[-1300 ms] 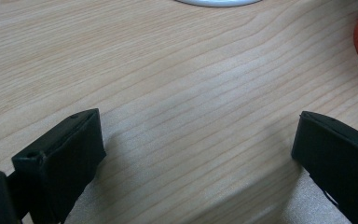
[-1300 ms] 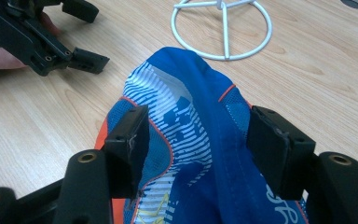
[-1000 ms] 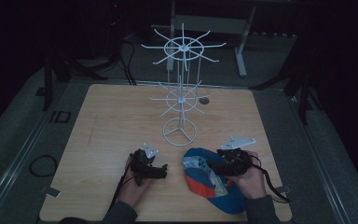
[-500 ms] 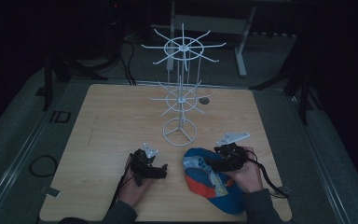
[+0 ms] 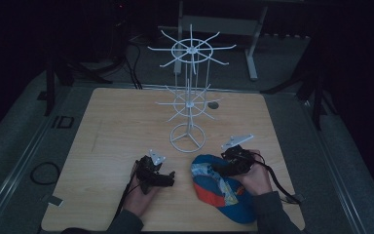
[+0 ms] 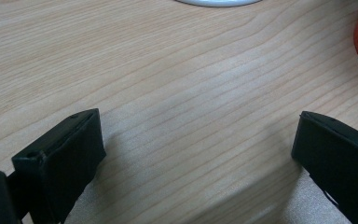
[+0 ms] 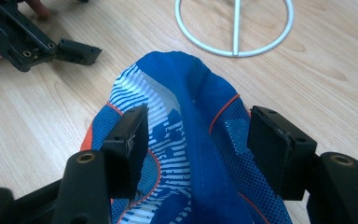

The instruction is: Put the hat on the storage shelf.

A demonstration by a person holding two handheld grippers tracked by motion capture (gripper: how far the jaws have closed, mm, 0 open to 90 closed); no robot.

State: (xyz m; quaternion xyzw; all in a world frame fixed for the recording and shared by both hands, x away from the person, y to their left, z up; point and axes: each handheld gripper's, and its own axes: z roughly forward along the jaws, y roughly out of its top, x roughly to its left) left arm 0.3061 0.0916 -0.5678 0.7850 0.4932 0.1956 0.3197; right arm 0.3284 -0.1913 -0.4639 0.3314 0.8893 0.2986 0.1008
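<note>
Near the bench's front edge, right of centre, lies a cap (image 5: 221,190), blue with white stripes and orange trim. It sits close to the person, just short of the white wire rack (image 5: 189,105) whose ring base stands behind it. That nearness suggests the cap is meant for one of the rack's prongs.

The right gripper (image 7: 198,144) hovers over the cap's crown, jaws standing wide with the raised fabric ridge between them. The pads do not press on the cloth, so nothing is held yet. Straddling the ridge this way looks like lining up a pinch on the crown, where the fabric bunches enough to grip. The right hand (image 5: 255,178) comes in from the bench's front, with the gripper angled forward and down toward the rack.

The left gripper (image 6: 193,154) waits beside the cap, low over bare wood, jaws wide apart and empty. In the high view, the left hand (image 5: 139,192) rests on the bench, turned toward the cap, probably parked until needed to steady it.
</note>
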